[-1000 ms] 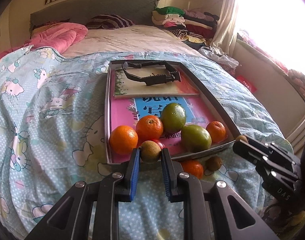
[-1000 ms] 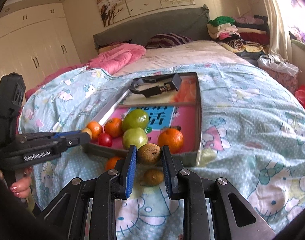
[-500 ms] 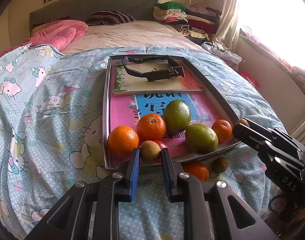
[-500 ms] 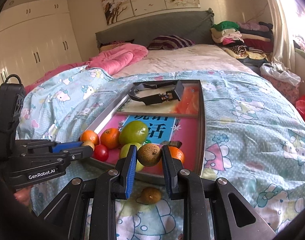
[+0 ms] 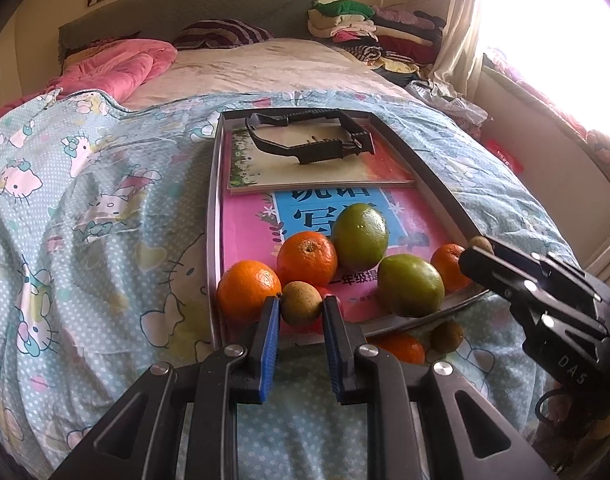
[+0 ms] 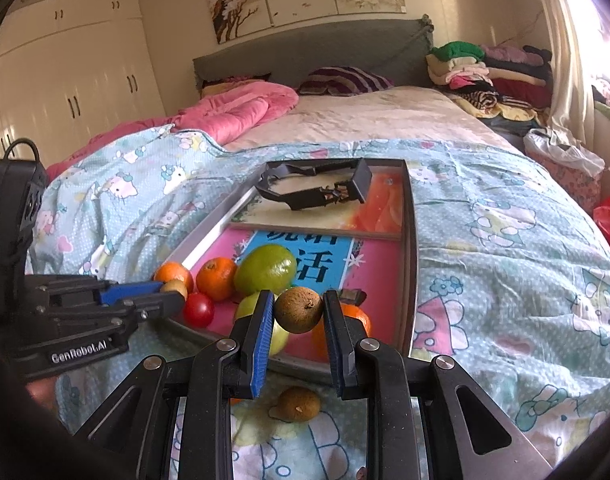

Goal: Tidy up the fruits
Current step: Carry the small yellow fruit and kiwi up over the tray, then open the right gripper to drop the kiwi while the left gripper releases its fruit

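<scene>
My left gripper (image 5: 301, 306) is shut on a small brown kiwi (image 5: 300, 303), held just over the near edge of a grey tray (image 5: 213, 208) on the bed. My right gripper (image 6: 299, 312) is shut on another brown kiwi (image 6: 299, 309), held above the tray's near right corner (image 6: 411, 280). In the tray lie three oranges (image 5: 307, 257), two green fruits (image 5: 359, 231) and a red tomato (image 6: 198, 309). One orange (image 5: 401, 347) and one kiwi (image 5: 447, 335) lie on the blanket in front of the tray; that kiwi also shows in the right wrist view (image 6: 296, 403).
The tray holds a pink book (image 5: 249, 224), a second book (image 5: 305, 168) and a black plastic frame (image 5: 309, 140) at the far end. A Hello Kitty blanket (image 5: 85, 220) covers the bed. A pink quilt (image 5: 117, 66) and stacked clothes (image 5: 369, 24) lie beyond.
Both grippers have lifted and moved forward over the tray's near edge, each still holding its kiwi. The right gripper has risen clear of the blanket.
</scene>
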Motion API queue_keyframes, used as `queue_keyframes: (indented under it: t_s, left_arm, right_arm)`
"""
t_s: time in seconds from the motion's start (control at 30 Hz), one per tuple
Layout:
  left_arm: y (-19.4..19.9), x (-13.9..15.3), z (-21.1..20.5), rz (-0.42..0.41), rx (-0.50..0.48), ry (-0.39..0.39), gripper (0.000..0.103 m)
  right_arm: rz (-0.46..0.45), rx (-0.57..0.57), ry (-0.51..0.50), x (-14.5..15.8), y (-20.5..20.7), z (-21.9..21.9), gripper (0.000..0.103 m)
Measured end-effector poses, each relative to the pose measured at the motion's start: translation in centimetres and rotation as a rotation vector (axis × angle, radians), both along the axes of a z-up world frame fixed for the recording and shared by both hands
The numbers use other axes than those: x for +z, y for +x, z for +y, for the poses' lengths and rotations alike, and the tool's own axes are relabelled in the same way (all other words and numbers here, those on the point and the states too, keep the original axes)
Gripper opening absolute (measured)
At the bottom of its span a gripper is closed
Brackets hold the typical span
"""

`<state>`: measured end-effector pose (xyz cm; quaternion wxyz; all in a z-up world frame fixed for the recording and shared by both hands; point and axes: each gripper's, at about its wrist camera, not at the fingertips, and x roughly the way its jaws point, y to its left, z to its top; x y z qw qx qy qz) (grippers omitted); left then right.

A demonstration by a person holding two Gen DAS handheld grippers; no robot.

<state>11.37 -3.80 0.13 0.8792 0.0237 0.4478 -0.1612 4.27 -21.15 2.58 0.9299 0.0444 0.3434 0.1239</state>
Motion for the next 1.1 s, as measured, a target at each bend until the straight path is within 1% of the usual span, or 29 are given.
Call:
queue_keyframes:
  t_s: [0.27,0.6,0.87,1.1]
  left_arm:
    - [0.3,0.0,0.2,0.002,0.0,-0.002,0.022]
    - [0.1,-0.2,-0.1,-0.009,-0.006,-0.007,0.022]
    - [0.1,-0.1,0.0,-0.009,-0.007,-0.013,0.022]
    - [0.2,-0.2,0.0,-0.01,-0.009,-0.012,0.022]
  right_arm:
    - [0.013,-0.01,0.006,-0.6,-0.1,-0.3,0.025]
    - [0.023,0.014,-0.013,-1.2,-0.3,0.9,0.025]
    - [0.033,-0.005,-0.017,-1.5,0.0,0.6,0.025]
    - [0.025,0.0,-0.029,-1.6,0.1,0.7,0.025]
